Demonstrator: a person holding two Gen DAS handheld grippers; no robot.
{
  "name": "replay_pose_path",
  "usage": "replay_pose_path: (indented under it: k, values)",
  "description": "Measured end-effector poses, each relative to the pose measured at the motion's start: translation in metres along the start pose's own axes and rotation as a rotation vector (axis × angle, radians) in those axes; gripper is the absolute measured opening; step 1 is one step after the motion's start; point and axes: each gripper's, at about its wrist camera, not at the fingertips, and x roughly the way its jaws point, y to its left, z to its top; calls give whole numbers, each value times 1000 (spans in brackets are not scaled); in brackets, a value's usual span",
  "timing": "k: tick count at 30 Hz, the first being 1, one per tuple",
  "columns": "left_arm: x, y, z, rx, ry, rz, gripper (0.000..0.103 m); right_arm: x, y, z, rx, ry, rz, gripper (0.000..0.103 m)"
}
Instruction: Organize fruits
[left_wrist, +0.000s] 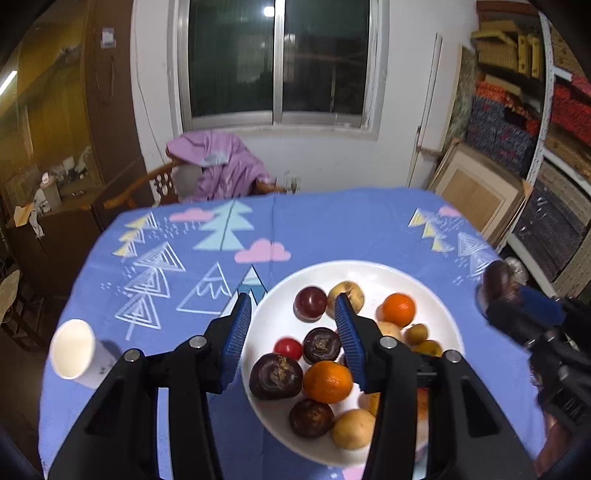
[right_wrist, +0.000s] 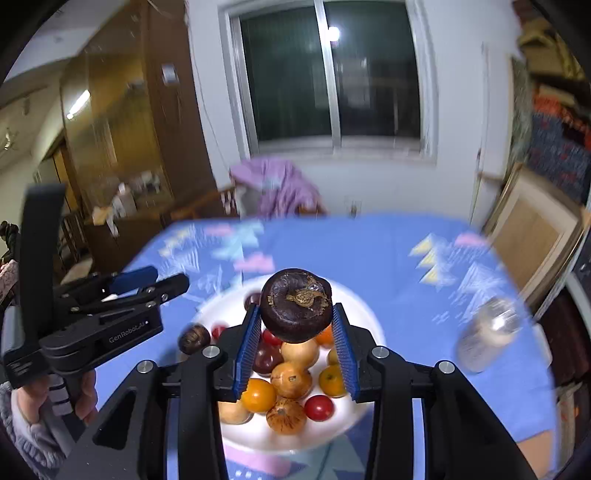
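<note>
A white plate on the blue patterned tablecloth holds several fruits: oranges, dark purple round fruits, a small red one and pale yellow ones. My left gripper hovers over the plate's left part, open, with nothing between its blue pads. My right gripper is shut on a dark purple fruit, held above the plate. In the left wrist view that right gripper with its fruit is off the plate's right side. A hand holds the left gripper.
A white paper cup lies on its side at the table's left edge. A blurred jar stands near the right edge. Behind the table are a chair with a purple cloth and wooden frames leaning at the right.
</note>
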Motion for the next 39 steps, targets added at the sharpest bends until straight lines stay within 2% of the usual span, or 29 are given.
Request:
replay_pose_path:
  k: [3, 8, 10, 15, 18, 20, 23, 25, 27, 32, 37, 39]
  values:
    - [36, 2, -8, -22, 49, -34, 46, 47, 3, -11, 2, 77, 6, 40]
    - [65, 4, -24, -18, 89, -57, 48, 79, 14, -27, -32, 157, 19, 40]
    - [68, 4, -27, -21, 90, -48, 56, 84, 19, -31, -50, 157, 2, 41]
    - [61, 7, -32, -18, 81, -27, 57, 70, 17, -29, -41, 128, 1, 44]
    - [41, 10, -40, -25, 60, -21, 58, 47, 15, -26, -30, 94, 6, 46]
    - [26, 11, -47, -29, 42, -12, 63, 30, 14, -28, -21, 70, 17, 47]
    - [-4, 7, -65, -13, -8, 43, 72, -2, 16, -38, -13, 25, 36, 48]
    - [-24, 4, -81, 2, -38, 78, 78, -24, 17, -49, -5, -3, 46, 50]
    - [-41, 1, -97, 3, -58, 94, 82, -45, 18, -63, -2, -32, 46, 60]
    - [-86, -2, -140, -21, -90, 93, 88, -87, 24, -105, -13, -85, 35, 61]
    - [-122, -13, -175, -14, -134, 110, 94, -109, 15, -145, 69, -127, 63, 64]
    - [-132, -18, -184, -12, -145, 95, 95, -111, 11, -159, 90, -144, 42, 75]
